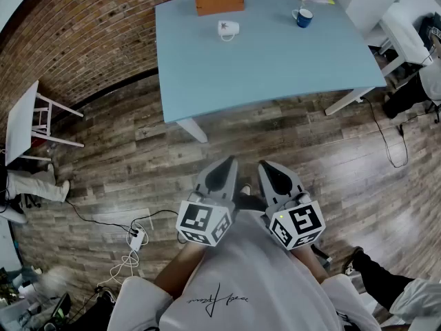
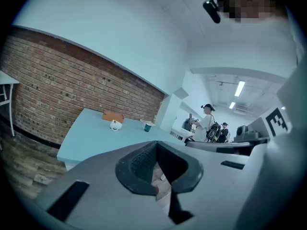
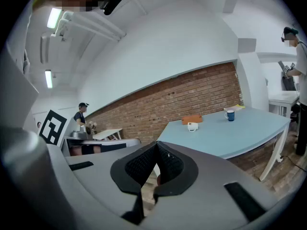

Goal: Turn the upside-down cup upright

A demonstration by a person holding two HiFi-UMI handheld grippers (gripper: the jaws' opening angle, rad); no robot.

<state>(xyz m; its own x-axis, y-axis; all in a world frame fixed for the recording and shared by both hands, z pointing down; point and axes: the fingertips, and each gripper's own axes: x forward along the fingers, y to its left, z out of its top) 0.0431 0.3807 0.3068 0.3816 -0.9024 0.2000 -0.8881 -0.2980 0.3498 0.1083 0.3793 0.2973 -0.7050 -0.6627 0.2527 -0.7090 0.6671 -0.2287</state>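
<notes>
White ceramic, by its look, is the material of the cup (image 1: 228, 29), which stands in the upper centre of the head view on the light blue worktop (image 1: 275, 67). At this range its orientation cannot be confirmed. Expect a rigid, light, smooth-glazed body: slippery under the pads and breakable if dropped. Recommended hold: across the side wall, clear of the handle, with firm but moderate pressure. The rim rests on the worktop if the cup is inverted, so it offers no purchase.

The left hand-held gripper (image 1: 224, 163) and the right hand-held gripper (image 1: 269, 165) are both closed with nothing between their jaws. They sit side by side in the lower centre of the frame, close to the person's body and well apart from the cup.

Also on the worktop:
- orange-brown flat box (image 1: 219, 1), just above the cup;
- blue mug (image 1: 302, 17), to the right of the cup.

The worktop surface is flat, matt and otherwise bare. The wood-plank floor (image 1: 138, 157) lies between the person and the worktop. A brick wall (image 1: 83, 40) fills the upper left of the frame.
</notes>
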